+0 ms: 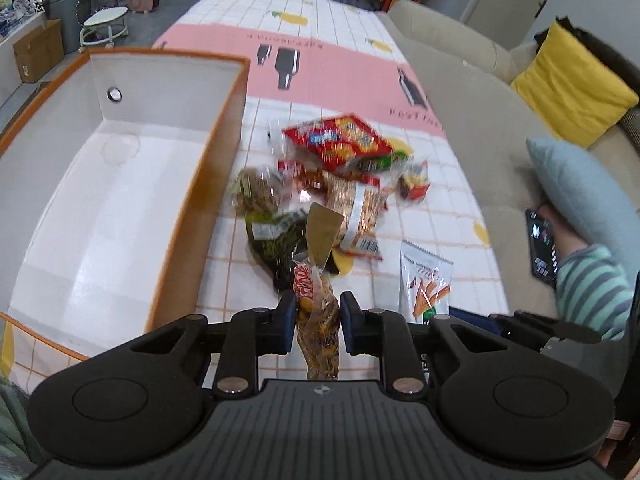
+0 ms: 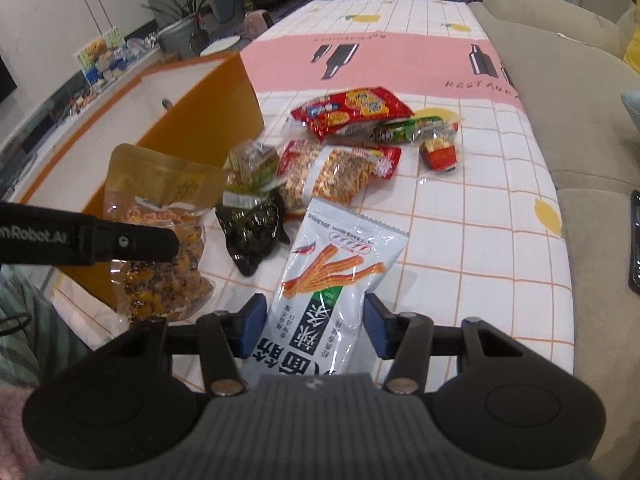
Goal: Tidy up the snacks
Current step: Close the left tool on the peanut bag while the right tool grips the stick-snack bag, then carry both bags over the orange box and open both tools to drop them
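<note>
Left gripper (image 1: 318, 322) pinched narrow on a clear gold-topped nut bag (image 1: 318, 300), seen edge-on from its own camera; the right wrist view shows the bag's flat crinkled face (image 2: 160, 240) hanging beside the orange box (image 2: 208, 120). Right gripper (image 2: 316, 320) clasps a glossy white stick-snack pouch (image 2: 336, 264), lifted. Box interior (image 1: 100, 200) white, smooth. Remaining packets (image 2: 352, 112) heaped mid-tablecloth (image 2: 480, 240); bare checked cloth toward the sofa (image 2: 560, 100) edge.
</note>
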`<state>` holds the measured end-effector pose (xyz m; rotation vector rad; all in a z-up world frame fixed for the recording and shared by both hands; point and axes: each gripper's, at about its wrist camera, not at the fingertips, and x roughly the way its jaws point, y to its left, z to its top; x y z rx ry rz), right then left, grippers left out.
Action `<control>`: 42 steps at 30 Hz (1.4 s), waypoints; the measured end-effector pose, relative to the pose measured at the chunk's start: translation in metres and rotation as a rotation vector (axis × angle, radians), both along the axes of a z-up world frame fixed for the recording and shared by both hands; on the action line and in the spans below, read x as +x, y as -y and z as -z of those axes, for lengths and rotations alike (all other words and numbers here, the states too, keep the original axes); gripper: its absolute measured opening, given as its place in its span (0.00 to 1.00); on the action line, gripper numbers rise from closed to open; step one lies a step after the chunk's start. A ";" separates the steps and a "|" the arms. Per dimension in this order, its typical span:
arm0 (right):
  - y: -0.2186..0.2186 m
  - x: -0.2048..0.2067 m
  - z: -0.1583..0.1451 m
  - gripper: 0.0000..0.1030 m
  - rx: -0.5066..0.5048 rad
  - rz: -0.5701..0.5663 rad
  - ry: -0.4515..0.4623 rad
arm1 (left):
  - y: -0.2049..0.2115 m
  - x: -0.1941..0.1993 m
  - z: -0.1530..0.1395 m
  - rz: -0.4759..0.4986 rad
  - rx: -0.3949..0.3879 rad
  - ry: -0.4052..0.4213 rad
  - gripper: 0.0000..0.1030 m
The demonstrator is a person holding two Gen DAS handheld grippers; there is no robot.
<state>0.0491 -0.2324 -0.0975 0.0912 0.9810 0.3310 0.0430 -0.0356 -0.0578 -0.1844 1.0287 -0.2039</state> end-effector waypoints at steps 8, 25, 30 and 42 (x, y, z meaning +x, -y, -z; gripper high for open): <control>-0.008 0.005 -0.045 0.49 0.057 -0.010 0.119 | -0.023 0.008 -0.047 -0.016 -0.032 0.090 0.24; -0.141 0.071 -0.103 0.49 0.151 -0.277 0.151 | -0.113 0.061 -0.096 -0.041 0.089 0.059 0.24; -0.191 0.087 -0.093 0.48 0.075 -0.372 0.104 | -0.132 0.088 -0.076 -0.031 0.132 -0.052 0.24; -0.265 0.098 -0.042 0.48 -0.217 -0.570 0.069 | -0.150 0.118 -0.005 0.046 0.260 -0.264 0.24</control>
